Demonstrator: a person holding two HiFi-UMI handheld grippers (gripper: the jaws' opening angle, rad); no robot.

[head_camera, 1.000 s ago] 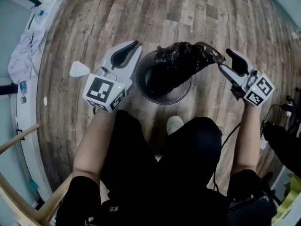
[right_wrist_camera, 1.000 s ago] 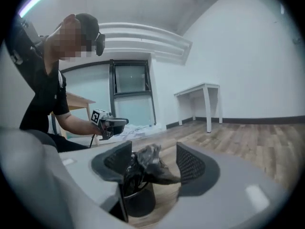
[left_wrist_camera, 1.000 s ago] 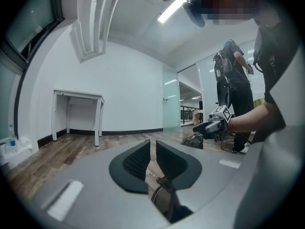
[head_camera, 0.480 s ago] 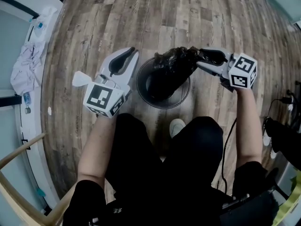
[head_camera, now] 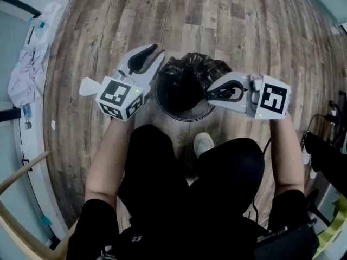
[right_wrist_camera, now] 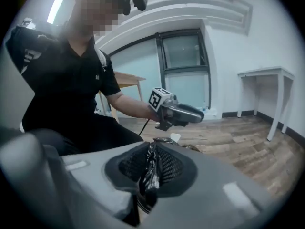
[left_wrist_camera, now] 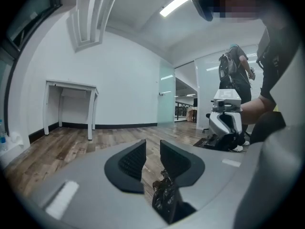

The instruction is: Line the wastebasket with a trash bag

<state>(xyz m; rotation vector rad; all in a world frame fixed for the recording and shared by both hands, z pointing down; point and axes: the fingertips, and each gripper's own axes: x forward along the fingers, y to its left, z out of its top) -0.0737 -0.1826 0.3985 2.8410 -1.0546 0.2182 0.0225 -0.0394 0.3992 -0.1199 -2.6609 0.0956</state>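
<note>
Head view: the wastebasket stands on the wooden floor; the black trash bag bunches over its mouth; the left gripper is at its left rim, the right gripper at its right rim. Left gripper view: the jaws have just been opening and stand slightly apart; a scrap of bag lies low between them, unpinched. Right gripper view: the jaws have just been closing and clamp a fold of bag.
</note>
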